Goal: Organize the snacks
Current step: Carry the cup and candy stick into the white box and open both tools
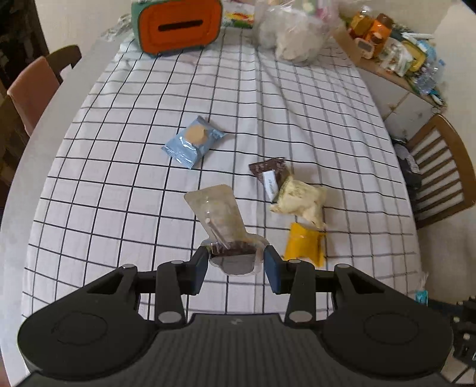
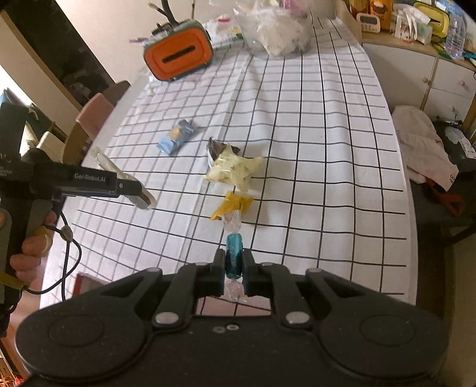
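My left gripper (image 1: 235, 263) is shut on a clear-wrapped snack with a brown end (image 1: 221, 221) and holds it above the checked tablecloth; it shows from the side in the right wrist view (image 2: 125, 181). My right gripper (image 2: 233, 263) is shut on a teal twist-wrapped candy (image 2: 233, 253). On the cloth lie a light blue cookie packet (image 1: 193, 141) (image 2: 177, 137), a dark brown packet (image 1: 269, 172), a cream packet (image 1: 300, 199) (image 2: 233, 171) and a yellow packet (image 1: 305, 244) (image 2: 232, 205).
An orange and green box with a slot (image 1: 178, 25) (image 2: 178, 58) stands at the table's far end beside a clear plastic bag (image 1: 294, 38). Chairs stand left (image 1: 35, 86) and right (image 1: 440, 169). A cluttered cabinet (image 2: 422, 59) is at the right.
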A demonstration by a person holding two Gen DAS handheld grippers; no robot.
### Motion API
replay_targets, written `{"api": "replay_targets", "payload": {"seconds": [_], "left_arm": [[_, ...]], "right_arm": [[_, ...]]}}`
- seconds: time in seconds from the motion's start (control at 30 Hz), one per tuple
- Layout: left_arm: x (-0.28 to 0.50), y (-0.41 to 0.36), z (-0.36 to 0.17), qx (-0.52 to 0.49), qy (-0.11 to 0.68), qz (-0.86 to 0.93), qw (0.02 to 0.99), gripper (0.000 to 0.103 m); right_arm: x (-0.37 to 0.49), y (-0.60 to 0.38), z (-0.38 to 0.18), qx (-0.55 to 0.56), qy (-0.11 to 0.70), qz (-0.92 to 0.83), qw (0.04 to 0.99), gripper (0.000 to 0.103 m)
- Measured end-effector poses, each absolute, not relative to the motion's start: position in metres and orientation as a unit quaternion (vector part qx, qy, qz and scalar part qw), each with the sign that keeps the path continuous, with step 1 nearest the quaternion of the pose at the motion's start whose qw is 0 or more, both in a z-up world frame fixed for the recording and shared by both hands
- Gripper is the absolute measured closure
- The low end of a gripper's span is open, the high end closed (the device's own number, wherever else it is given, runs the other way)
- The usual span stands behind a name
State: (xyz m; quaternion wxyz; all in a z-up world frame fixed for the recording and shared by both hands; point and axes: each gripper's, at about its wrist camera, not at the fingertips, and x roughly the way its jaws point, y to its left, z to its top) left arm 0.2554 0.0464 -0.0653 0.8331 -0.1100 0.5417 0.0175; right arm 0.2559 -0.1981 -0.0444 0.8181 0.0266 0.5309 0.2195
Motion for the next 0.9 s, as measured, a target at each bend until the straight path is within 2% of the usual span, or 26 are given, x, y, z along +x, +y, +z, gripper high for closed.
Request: {"api": "replay_targets", "payload": {"seconds": [0.43,0.9], "left_arm": [[0.184,0.019,-0.019,-0.083,0.526,-0.022,0.846,0.063],[0.11,-0.01,-0.035,-0.041,0.557,-0.055,0.828,0.063]], "right_arm": [[0.21,-0.214,-0.018,0.036,0.504,0.253,0.825,0.092],[0.155,-0.2,-0.043,0.016,0.53,0.288,0.798,0.092]]}}
